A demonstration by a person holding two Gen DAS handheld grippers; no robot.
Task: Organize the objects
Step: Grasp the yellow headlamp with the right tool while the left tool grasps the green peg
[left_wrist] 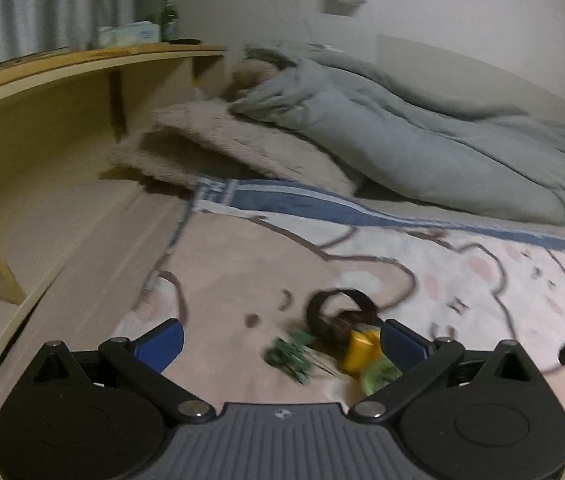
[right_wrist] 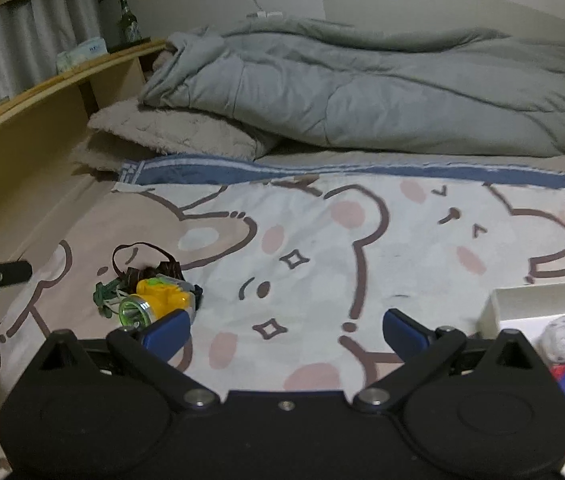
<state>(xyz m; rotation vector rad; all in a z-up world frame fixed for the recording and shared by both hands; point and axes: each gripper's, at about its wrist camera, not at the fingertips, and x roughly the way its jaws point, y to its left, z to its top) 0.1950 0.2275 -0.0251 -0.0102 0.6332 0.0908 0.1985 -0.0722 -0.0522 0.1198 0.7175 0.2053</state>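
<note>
1. The left gripper (left_wrist: 282, 340) hangs low over the bear-print blanket (left_wrist: 462, 264), jaws spread wide and empty.
2. The right gripper (right_wrist: 286, 330) is likewise spread with nothing between its fingers.
3. The yellow headlamp (right_wrist: 158, 300) lies on the blanket in a small clutter with its dark strap (right_wrist: 138, 254) and a green tangle (right_wrist: 104, 294), just ahead of the left gripper's right finger.
4. It looks light, hard-bodied and likely slick; the yellow housing seems the surest grip, since the floppy strap would dangle.
5. A white box (right_wrist: 542, 300) sits at the right.

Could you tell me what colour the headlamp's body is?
Yellow headlamp; clearest in the right wrist view.
</note>
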